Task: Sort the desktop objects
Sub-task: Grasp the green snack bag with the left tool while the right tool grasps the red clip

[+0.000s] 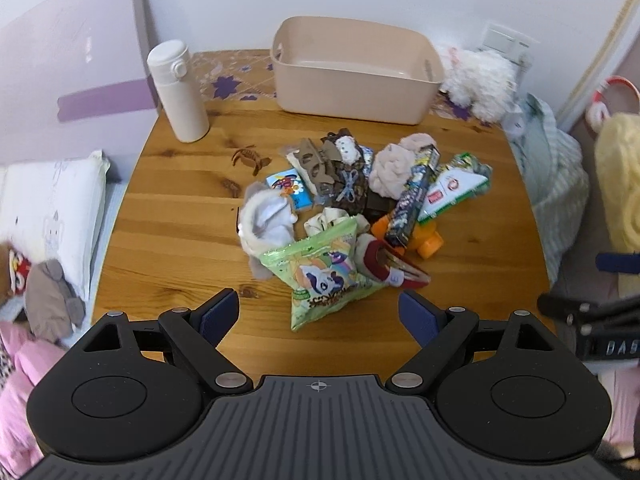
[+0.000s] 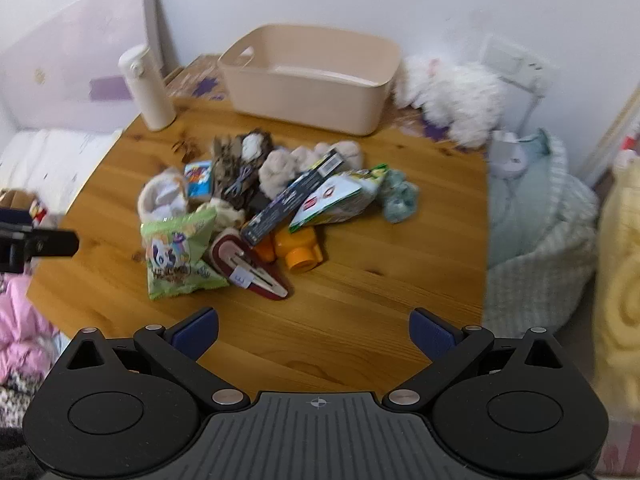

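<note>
While both tools hang tilted down over the near edge of the round wooden table (image 1: 180,208), the left gripper (image 1: 319,312) stands with its blue pads spread wide and nothing between them, and the right gripper (image 2: 314,332) is just as released and bare. Straight ahead of the left one, at twelve o'clock, lies the green snack bag (image 1: 324,276), the nearest piece of a heap of small things in the middle of the table. Touching the bag at three o'clock is a dark red hair clip (image 2: 248,268); beyond it lie an orange bottle (image 2: 300,256), a dark long box (image 2: 292,196) and several scrunchies. Farther out at twelve o'clock stands the beige bin (image 1: 352,80), with a white flask (image 1: 178,92) upright at its nine o'clock.
</note>
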`<state>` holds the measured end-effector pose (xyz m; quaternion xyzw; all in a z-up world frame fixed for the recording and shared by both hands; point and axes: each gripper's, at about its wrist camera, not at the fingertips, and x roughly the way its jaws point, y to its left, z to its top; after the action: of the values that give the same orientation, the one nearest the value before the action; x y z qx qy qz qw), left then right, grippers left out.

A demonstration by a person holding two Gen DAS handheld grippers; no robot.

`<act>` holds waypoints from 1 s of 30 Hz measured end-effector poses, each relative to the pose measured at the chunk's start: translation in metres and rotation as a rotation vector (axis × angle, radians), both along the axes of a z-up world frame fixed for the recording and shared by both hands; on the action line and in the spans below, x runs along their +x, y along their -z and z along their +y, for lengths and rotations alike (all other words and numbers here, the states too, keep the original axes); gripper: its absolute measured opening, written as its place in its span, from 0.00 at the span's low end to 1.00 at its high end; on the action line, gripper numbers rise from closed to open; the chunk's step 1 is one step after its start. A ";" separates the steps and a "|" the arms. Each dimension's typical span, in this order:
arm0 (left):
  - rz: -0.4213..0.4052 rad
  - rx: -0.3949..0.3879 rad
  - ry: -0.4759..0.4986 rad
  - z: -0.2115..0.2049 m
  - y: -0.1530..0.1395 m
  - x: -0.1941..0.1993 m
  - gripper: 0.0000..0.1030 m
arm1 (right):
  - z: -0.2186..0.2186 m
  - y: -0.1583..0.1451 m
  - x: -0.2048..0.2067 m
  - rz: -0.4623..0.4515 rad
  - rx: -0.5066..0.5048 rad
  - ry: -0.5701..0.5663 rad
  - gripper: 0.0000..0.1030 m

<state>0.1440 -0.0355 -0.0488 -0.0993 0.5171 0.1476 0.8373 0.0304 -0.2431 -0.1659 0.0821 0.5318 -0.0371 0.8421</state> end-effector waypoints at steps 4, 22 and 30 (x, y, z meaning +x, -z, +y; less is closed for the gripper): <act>0.023 -0.018 -0.034 0.002 0.016 0.014 0.86 | -0.007 0.020 0.014 0.005 0.034 -0.038 1.00; 0.086 -0.065 -0.059 0.017 0.092 0.073 0.86 | 0.031 0.102 0.070 0.000 -0.037 -0.314 0.89; 0.153 -0.129 -0.185 0.038 0.125 0.083 0.86 | 0.036 0.132 0.091 0.073 -0.067 -0.304 0.84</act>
<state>0.2271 0.0029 -0.1741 -0.1885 0.5764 0.1976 0.7702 0.1213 -0.2074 -0.2977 -0.0289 0.5669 0.0702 0.8203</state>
